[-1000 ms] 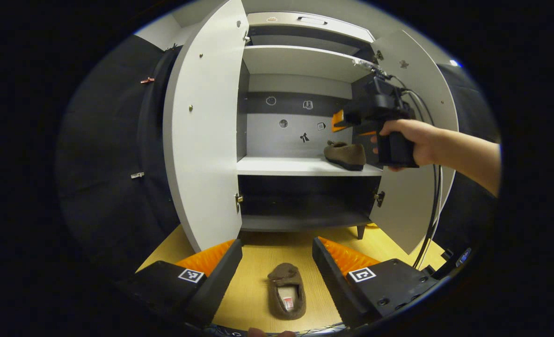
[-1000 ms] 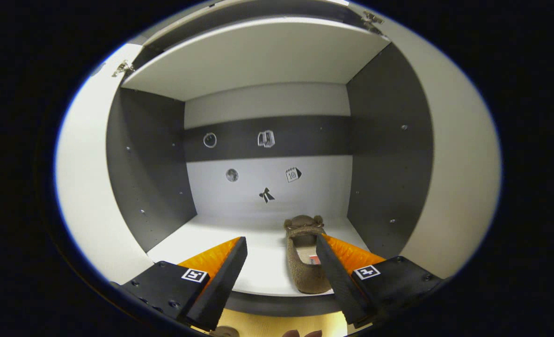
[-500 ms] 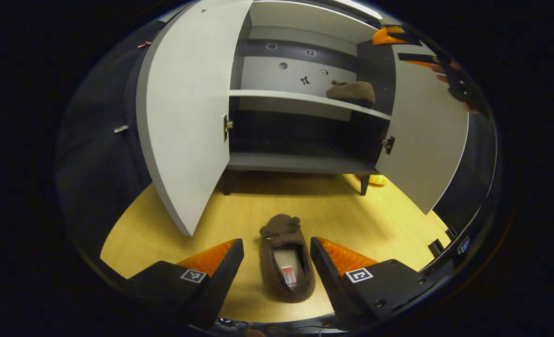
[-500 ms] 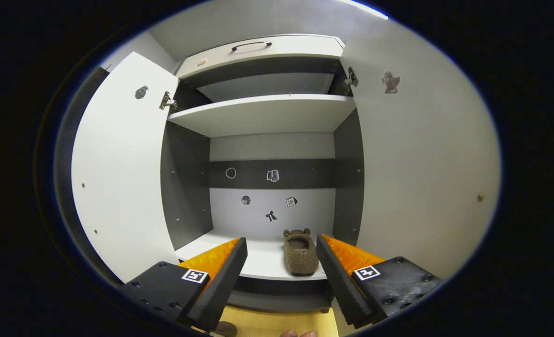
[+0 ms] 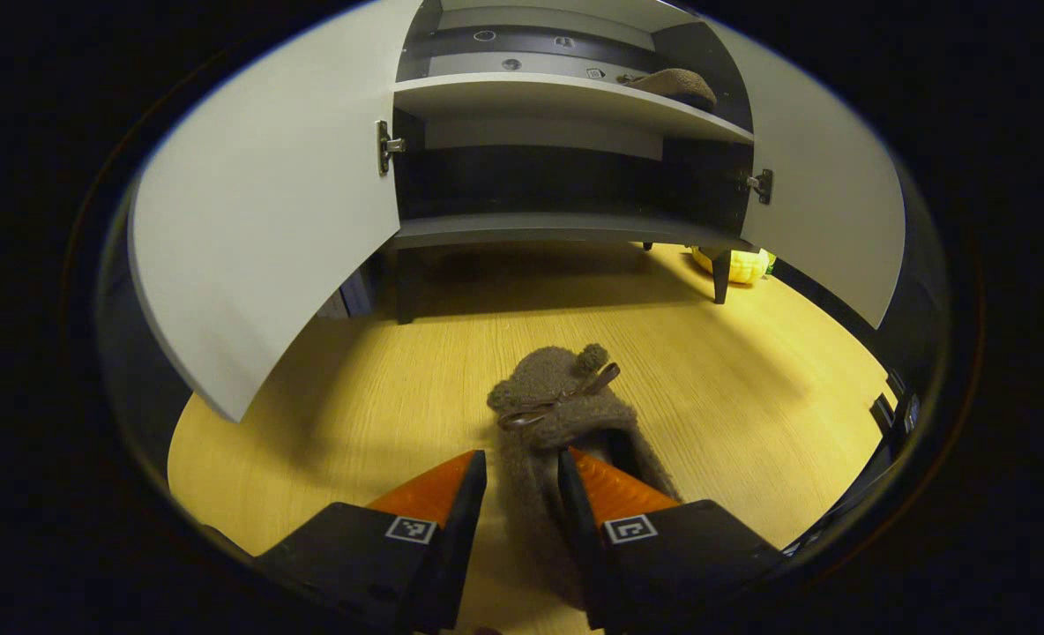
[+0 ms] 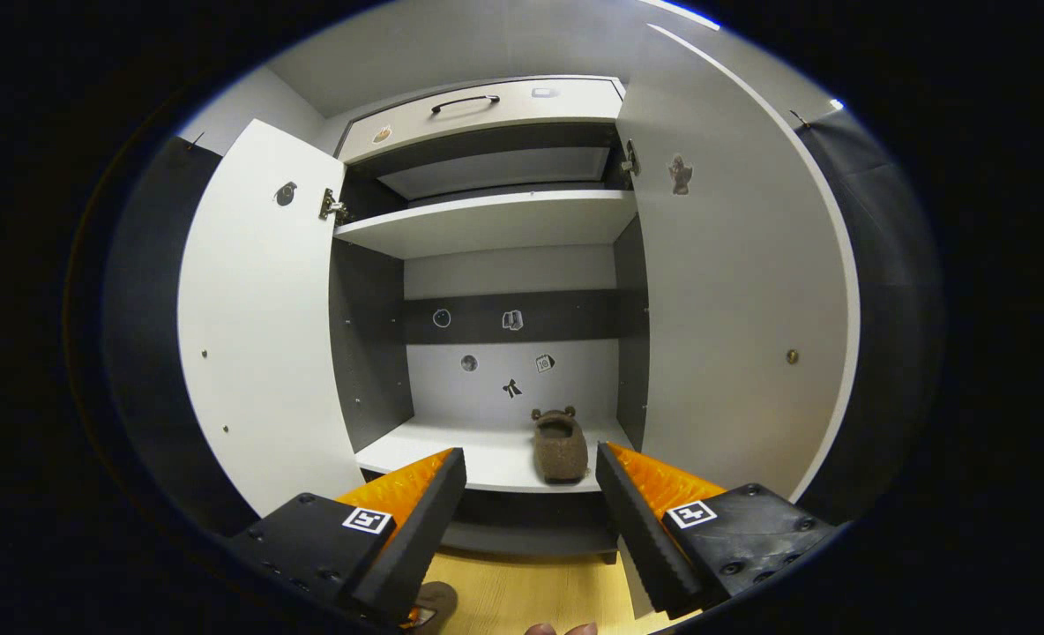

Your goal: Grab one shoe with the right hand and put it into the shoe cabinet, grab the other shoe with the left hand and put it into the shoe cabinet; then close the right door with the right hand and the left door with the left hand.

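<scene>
The left tongs (image 5: 522, 494) were closed around the heel of the second shoe (image 5: 557, 414) on the floor (image 5: 751, 388), while the right tongs (image 6: 531, 503) were held spread before the cabinet (image 6: 495, 220), where the first shoe (image 6: 560, 437) sat shelved. Lifting it shelfward appeared to be required next.

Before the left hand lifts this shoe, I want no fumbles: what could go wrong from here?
1. The left hand-held gripper pinches just one side wall of the shoe on the floor; it may sag or slip when lifted.
2. The shoe on the shelf sits toward the right, so placing beside it could knock it.
3. The left door stands wide open near the path upward and may get bumped.
</scene>
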A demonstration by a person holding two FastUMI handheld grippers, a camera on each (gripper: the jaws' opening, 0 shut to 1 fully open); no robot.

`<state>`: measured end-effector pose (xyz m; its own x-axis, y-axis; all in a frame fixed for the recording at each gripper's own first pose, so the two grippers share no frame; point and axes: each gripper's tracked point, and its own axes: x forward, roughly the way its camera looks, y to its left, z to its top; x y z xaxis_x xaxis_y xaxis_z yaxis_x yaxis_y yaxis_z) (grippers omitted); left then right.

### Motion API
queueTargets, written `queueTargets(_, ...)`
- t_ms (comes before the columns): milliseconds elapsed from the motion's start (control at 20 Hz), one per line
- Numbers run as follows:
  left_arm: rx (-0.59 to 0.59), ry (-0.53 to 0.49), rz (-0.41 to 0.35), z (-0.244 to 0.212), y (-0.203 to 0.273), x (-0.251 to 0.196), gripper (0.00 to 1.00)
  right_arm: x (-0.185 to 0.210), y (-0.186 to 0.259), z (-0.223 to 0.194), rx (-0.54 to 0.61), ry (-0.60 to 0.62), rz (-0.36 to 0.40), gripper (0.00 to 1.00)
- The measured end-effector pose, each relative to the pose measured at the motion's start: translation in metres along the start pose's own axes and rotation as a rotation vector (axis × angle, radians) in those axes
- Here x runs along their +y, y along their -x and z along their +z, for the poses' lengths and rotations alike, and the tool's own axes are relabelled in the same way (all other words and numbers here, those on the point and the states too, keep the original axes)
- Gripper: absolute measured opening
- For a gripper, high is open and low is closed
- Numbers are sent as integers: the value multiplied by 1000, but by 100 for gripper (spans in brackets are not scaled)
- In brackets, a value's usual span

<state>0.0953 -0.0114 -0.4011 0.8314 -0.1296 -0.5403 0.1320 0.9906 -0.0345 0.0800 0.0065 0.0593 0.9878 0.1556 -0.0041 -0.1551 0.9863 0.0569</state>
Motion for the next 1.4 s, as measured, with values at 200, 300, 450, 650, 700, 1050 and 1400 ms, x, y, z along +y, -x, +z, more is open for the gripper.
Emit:
queueTargets(200,-5,-52,36,3,-25,3,36,-8,15,-8,22,17,-16,97)
queueTargets(300,1,-71,61,4,-31,8,27,-14,20,-12,29,27,-28,97)
queueTargets(450,4,-105,77,11,-26,7,11,-17,25,-23,52,19,-29,97)
queueTargets(650,-8,-74,70,39,0,-1,8,-22,31,-36,76,-11,-27,98)
queueTargets(700,-11,-69,75,51,9,-2,8,-24,32,-37,77,-16,-27,98)
queueTargets(1050,-126,8,86,182,80,-23,8,-40,40,-44,69,-14,-26,97)
queueTargets(1400,-202,95,95,315,115,-30,8,-55,55,-51,71,-12,-25,98)
